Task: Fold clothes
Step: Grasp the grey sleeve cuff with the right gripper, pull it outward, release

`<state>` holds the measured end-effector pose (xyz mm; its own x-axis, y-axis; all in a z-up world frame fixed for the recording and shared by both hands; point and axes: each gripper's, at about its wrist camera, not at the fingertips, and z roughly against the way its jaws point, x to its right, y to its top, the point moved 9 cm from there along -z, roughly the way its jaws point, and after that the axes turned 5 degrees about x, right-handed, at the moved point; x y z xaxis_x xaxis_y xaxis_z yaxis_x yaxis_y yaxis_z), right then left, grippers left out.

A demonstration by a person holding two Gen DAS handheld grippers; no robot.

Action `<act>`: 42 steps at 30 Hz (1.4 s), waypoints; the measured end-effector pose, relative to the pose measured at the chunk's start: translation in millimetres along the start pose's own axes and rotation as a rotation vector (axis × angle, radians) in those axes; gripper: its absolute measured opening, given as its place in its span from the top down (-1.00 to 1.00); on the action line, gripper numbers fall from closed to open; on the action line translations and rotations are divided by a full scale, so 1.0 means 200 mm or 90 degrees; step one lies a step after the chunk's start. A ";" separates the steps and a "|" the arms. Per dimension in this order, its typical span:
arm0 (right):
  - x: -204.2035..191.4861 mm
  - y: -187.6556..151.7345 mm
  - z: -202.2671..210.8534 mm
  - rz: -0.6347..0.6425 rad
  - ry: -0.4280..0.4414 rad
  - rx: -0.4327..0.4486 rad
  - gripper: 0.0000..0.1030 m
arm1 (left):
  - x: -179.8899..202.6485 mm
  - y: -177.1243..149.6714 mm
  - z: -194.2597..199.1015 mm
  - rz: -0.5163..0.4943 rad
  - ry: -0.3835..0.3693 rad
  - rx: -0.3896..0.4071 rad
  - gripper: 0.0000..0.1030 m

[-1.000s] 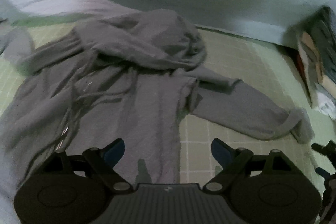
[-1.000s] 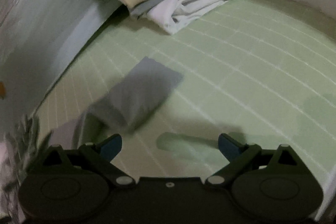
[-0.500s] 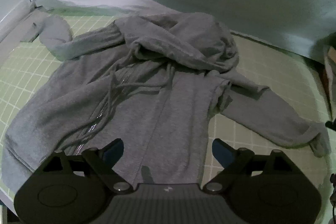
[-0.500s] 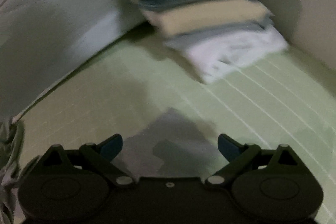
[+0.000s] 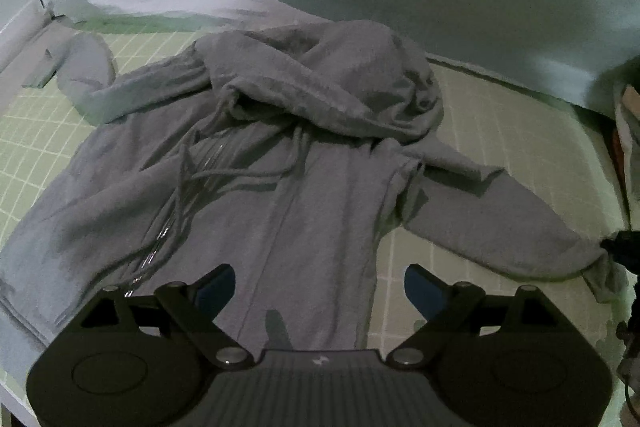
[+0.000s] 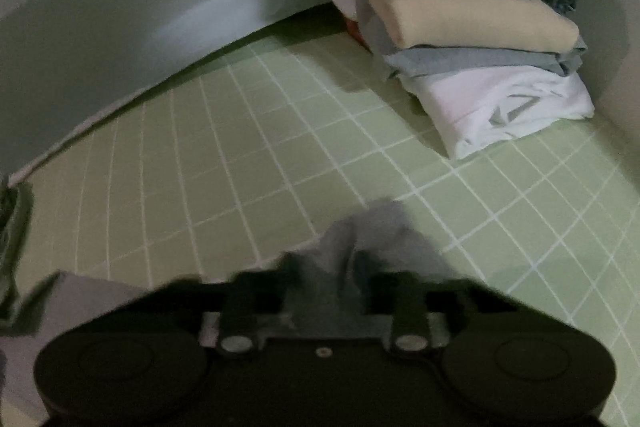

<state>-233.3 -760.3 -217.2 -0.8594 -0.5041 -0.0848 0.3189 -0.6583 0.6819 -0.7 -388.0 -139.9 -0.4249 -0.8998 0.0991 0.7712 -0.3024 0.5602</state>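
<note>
Lying unfolded on the green grid mat (image 5: 496, 115), the grey zip hoodie (image 5: 280, 179) is barely begun; its sleeve cuff (image 6: 340, 243) is pinched by the closed right gripper (image 6: 352, 267); the left gripper (image 5: 320, 285) is held wide open, empty; folded clothes (image 6: 472, 27) are stacked beyond.

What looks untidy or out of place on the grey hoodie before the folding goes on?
The grey zip-up hoodie is not flat. Its hood is crumpled over the collar, the drawstrings are strewn across the chest, and one sleeve bends back on itself. The right tool is shut on the cuff of the other sleeve.
</note>
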 end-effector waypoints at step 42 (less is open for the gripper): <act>0.79 -0.13 0.15 -0.461 -0.027 -0.048 -0.29 | -0.11 0.01 -0.03 0.105 -0.021 -0.005 -0.81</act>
<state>-390.5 -805.6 -226.6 -0.8795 0.0934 -0.4667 -0.3102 -0.8561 0.4133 13.8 -370.3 -145.9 -0.3066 -0.9270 0.2158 0.8358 -0.1538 0.5271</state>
